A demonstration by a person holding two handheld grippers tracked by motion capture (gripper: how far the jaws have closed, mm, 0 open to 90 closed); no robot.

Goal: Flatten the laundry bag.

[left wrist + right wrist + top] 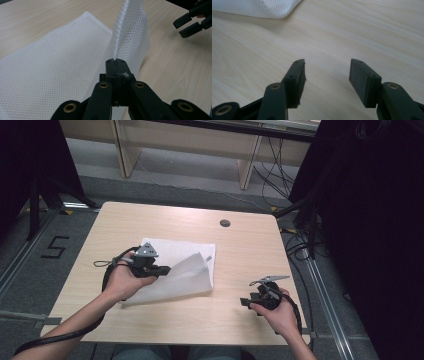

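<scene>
Two grippers work at the table (240, 250), and nearest to the person is the right gripper (246, 302), resting low at the near right part of the wood. Its jaws stand apart with nothing between them, as the right gripper view shows bare wood in the gap, so I judge it is waiting for its turn, kept out of the way but close enough to help. A little farther, at the left, the left gripper (166, 269) is clenched on the edge of the cloth (175, 265). In the left gripper view the jaws are pressed together and the white mesh hem rises straight up from between them, so the grip is on a thin edge only, which suits a light fabric. The cloth lies at the middle of the table, mostly flat, and one corner of it is lifted and curled over toward the left; it seems the person is folding it, and holding the corner high keeps the fold from dragging on the layer under it. Beyond the cloth, near the far edge of the table, is a small round hole (225, 223), well apart from the work. Farthest is the grey floor (190, 190) with some cables.
</scene>
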